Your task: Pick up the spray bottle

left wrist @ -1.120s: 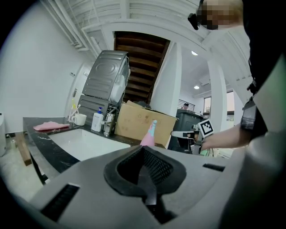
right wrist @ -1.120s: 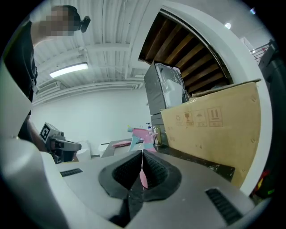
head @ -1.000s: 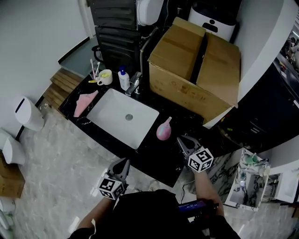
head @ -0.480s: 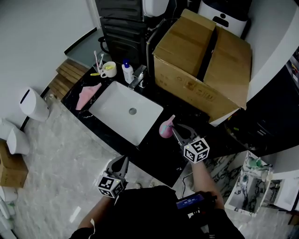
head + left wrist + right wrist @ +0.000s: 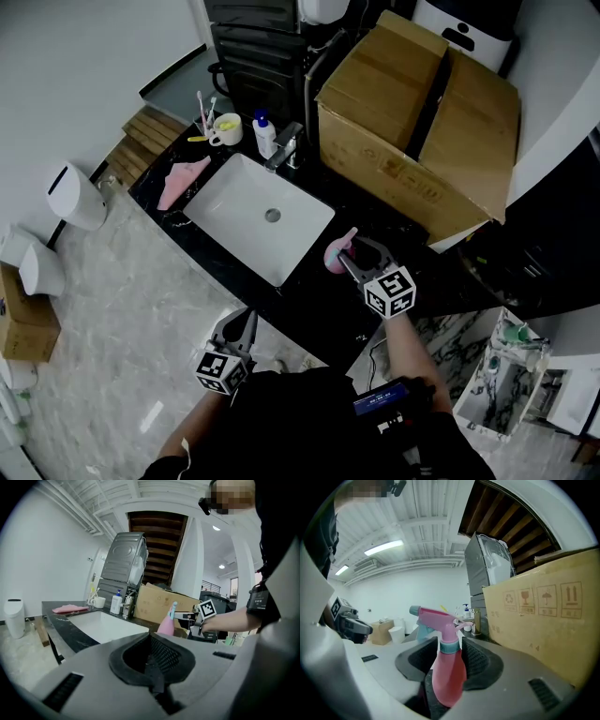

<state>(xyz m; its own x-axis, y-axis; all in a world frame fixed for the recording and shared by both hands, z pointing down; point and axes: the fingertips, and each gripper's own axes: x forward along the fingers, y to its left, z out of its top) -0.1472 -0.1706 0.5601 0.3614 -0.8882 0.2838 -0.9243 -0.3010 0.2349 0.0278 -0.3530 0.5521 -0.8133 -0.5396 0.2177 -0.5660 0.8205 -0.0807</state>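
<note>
On the black counter (image 5: 314, 305), just right of the white sink (image 5: 234, 202), the pink spray bottle (image 5: 336, 255) stands upright; teal collar and nozzle tip. Right gripper (image 5: 358, 251) is around it: jaws opening, bottle between the pads with a gap on each side, not clamped. Left gripper (image 5: 244, 321) sits low at the counter's front edge, jaws closed together. Cardboard box (image 5: 412, 122) stands close behind the bottle: recycle, fragile-glass, umbrella and this-way-up symbols, other print unreadable. Behind the sink: faucet (image 5: 286, 145), white pump bottle (image 5: 266, 134), mug (image 5: 226, 128) with toothbrushes. Pink cloth (image 5: 180, 182) lies left of the sink.
</note>
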